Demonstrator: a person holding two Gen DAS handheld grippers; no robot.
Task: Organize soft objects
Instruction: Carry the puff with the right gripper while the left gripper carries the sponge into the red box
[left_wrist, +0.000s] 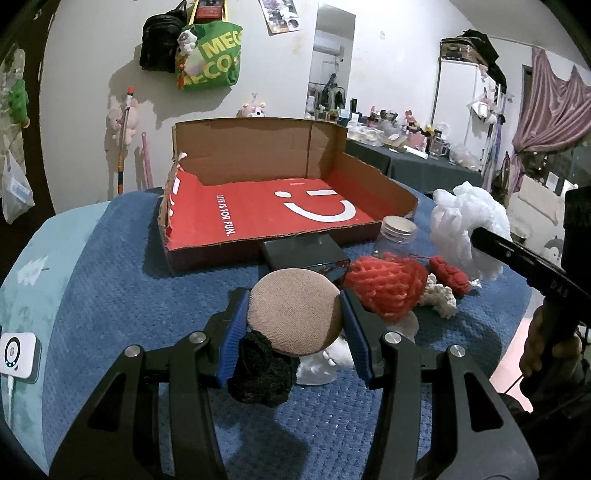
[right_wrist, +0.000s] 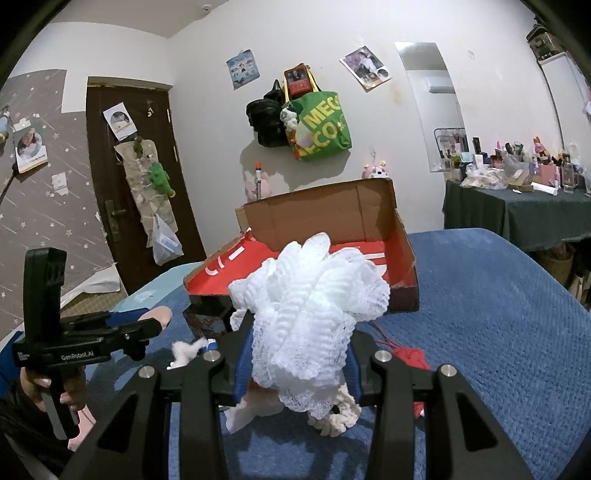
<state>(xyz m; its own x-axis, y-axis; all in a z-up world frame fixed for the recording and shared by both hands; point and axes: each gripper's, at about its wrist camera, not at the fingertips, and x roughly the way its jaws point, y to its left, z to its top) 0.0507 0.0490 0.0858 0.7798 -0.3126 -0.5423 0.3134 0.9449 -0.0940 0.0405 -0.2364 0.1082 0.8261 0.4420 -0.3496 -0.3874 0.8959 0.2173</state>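
In the left wrist view my left gripper (left_wrist: 293, 314) is shut on a round beige fabric pad (left_wrist: 295, 306), its blue pads (left_wrist: 232, 332) pressing both sides. Under it lie a black knitted piece (left_wrist: 260, 373) and a white scrap (left_wrist: 319, 365). Red yarn (left_wrist: 384, 286), a small red knit (left_wrist: 450, 273) and a cream knit (left_wrist: 439, 295) lie to the right. My right gripper (right_wrist: 299, 354) is shut on a white foam-net bundle (right_wrist: 310, 306), held above the blue blanket (right_wrist: 480, 314). The open cardboard box (left_wrist: 280, 210) with a red floor stands behind, with nothing in it.
A black box (left_wrist: 304, 254) and a clear jar with a metal lid (left_wrist: 397, 236) sit against the cardboard box's front wall. A cluttered table with a dark cloth (right_wrist: 517, 210) stands at the back right. The bed's teal edge (left_wrist: 37, 280) drops off at left.
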